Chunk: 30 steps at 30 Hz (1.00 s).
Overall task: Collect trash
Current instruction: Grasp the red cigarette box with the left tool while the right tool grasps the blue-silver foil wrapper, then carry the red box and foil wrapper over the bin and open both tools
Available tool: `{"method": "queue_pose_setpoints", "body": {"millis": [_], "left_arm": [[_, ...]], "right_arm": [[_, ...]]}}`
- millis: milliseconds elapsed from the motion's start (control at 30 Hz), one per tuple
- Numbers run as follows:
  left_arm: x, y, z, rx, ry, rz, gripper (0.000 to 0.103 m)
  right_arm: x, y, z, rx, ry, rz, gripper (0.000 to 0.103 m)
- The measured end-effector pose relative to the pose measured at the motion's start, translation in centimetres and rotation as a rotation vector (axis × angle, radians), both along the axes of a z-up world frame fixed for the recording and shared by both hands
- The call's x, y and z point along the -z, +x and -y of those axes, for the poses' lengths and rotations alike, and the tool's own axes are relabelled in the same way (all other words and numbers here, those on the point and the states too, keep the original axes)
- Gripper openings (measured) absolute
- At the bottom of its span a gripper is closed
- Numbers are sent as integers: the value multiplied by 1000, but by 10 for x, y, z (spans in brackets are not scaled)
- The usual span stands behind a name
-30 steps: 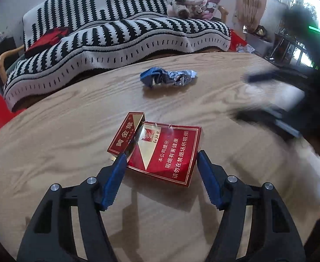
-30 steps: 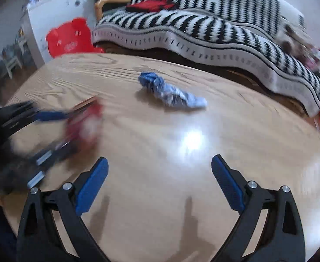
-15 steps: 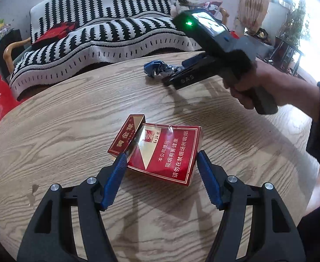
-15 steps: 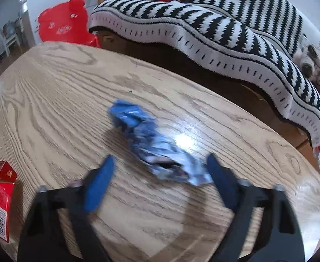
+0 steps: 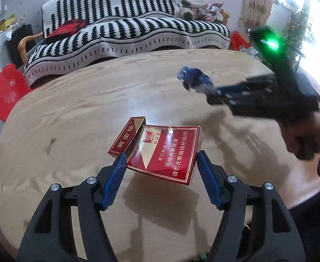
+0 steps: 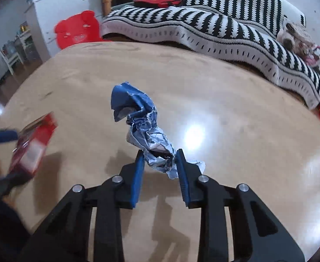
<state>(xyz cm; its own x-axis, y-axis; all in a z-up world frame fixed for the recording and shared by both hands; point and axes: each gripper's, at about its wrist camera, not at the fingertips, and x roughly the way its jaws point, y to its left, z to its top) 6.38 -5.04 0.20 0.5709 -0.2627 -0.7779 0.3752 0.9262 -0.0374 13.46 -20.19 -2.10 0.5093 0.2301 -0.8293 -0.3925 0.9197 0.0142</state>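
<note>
A red cigarette pack (image 5: 166, 152) with its lid flipped open sits between the blue pads of my left gripper (image 5: 160, 159), which is shut on it. The pack hangs above the round wooden table (image 5: 72, 109) and casts a shadow below. A crumpled blue and silver wrapper (image 6: 142, 122) sticks up from my right gripper (image 6: 160, 152). Its jaws are closing, with the pads pressing on the wrapper's lower end. The left wrist view shows the wrapper (image 5: 194, 80) off the table at the tip of the right gripper (image 5: 214, 93). The pack (image 6: 33, 144) appears blurred at the left of the right wrist view.
Behind the table stands a sofa under a black and white striped blanket (image 5: 127, 32), with a red cushion and a soft toy on it. A red bear-shaped chair (image 5: 4, 89) stands at the left, near a white cabinet (image 6: 57, 11). A hand (image 5: 301, 139) grips the right gripper's handle.
My right gripper swung over to the wrapper, closed around it and raised it off the table. My left gripper kept its hold on the pack and shifted with it across the table.
</note>
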Motion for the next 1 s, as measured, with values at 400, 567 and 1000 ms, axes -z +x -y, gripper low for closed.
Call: {"method": "queue_pose_setpoints", "body": {"millis": [400,567,1000], "left_arm": [[19,-144,2,65,-4,-35,65],[36,-175,4,106,-66,-108,65],[118,-191,11,118,-136,-425,65]], "right_arm": [[-3,-222,0,-1,113,-62,30],[23,-273,5,33,147,-152,30],[81,-303,6,78,190,-379,30]]}}
